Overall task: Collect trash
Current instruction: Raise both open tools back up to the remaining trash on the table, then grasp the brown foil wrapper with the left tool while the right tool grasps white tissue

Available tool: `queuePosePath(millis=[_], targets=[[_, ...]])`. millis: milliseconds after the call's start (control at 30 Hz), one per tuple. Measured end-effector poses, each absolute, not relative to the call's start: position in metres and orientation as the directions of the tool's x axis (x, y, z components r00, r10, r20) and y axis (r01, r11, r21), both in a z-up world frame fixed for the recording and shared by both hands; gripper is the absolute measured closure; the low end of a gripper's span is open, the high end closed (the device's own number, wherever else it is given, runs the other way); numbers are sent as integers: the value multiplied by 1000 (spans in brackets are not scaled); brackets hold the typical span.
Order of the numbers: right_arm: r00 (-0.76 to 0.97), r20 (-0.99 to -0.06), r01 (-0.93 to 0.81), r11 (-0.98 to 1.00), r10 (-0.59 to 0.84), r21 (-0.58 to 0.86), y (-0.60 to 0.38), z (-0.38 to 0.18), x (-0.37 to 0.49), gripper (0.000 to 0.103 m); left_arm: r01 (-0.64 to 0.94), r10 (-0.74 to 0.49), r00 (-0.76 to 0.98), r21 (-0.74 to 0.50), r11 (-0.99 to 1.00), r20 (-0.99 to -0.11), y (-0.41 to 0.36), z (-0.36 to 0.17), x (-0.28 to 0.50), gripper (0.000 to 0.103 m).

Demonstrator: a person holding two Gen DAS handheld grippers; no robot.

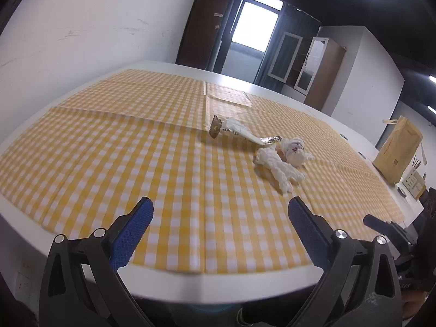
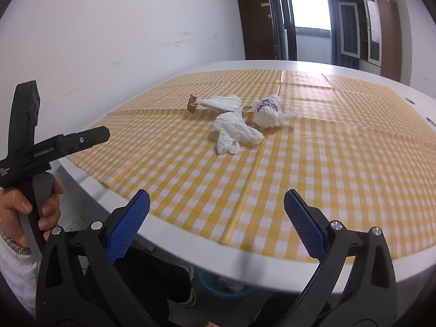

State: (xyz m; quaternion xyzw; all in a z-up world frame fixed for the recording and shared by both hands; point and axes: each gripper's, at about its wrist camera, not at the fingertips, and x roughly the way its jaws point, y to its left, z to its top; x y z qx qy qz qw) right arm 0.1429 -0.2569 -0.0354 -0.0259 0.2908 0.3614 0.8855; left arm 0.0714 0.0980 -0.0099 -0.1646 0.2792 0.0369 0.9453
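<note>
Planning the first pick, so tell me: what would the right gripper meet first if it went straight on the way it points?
Probably the crumpled white tissue, nearest of the trash on the checked cloth. The right gripper, jaws open, points slightly right of it, so depth is uncertain.

- The near stretch of the yellow checked tablecloth (image 1: 163,169) lay bare, so the wide-spread left gripper (image 1: 220,212) and right gripper (image 2: 216,204) each had open passage forward over the white table (image 2: 190,256) edge.
- Mid-table, three pieces clustered closely: a crumpled white tissue (image 2: 234,133), a knotted white plastic bag (image 2: 268,113) and a foil wrapper (image 1: 237,130), leaving little room between them.
- Open cloth lay around the cluster on every side.
- A brown paper bag (image 1: 396,152) stood upright at the table's far right edge, well apart from the cluster.
- The white wall (image 2: 122,27) ran along the left side.
- In the right wrist view, the left hand (image 2: 24,207) and its tool occupied the left flank.
</note>
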Motion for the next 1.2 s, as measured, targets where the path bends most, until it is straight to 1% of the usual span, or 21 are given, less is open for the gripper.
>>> queuePosePath(millis=[267,367,533,800,867,900,967,1067,1100,1167,1200], targets=[[540,-581,-662,734,609,153,-227,-32,194,9,-184,-28,821,-311,932,-570,110,-8,130,6],[523,-597,-661,732,608,167,-217,-34,214,10,-194,-44,810,-338,921,-585,115,-10,152,6],[500,-623,-657,732,602,179,-199,-35,242,10,-216,-44,793,-347,913,-608,124,-13,185,6],[480,-673,-636,751,563,176,-173,-44,279,20,-253,-52,760,-369,895,-648,144,-19,249,7],[468,-693,-633,755,549,172,-168,-49,287,26,-260,-66,747,-383,886,-661,149,-23,262,9],[461,-701,-634,754,544,169,-166,-52,289,31,-263,-77,739,-391,882,-670,151,-25,271,10],[440,-717,-644,746,541,168,-162,-55,292,37,-266,-96,726,-406,874,-681,155,-30,284,14],[438,-723,-658,739,534,147,-157,-56,293,45,-272,-122,693,-414,869,-710,157,-39,303,26],[435,-731,-663,736,526,136,-154,-57,293,51,-278,-129,684,-420,864,-718,159,-42,306,29],[432,-740,-666,735,516,124,-150,-59,296,59,-304,-125,669,-423,853,-733,161,-46,310,34],[434,-742,-669,734,512,115,-149,-60,296,67,-305,-116,670,-415,857,-733,161,-45,310,41]])
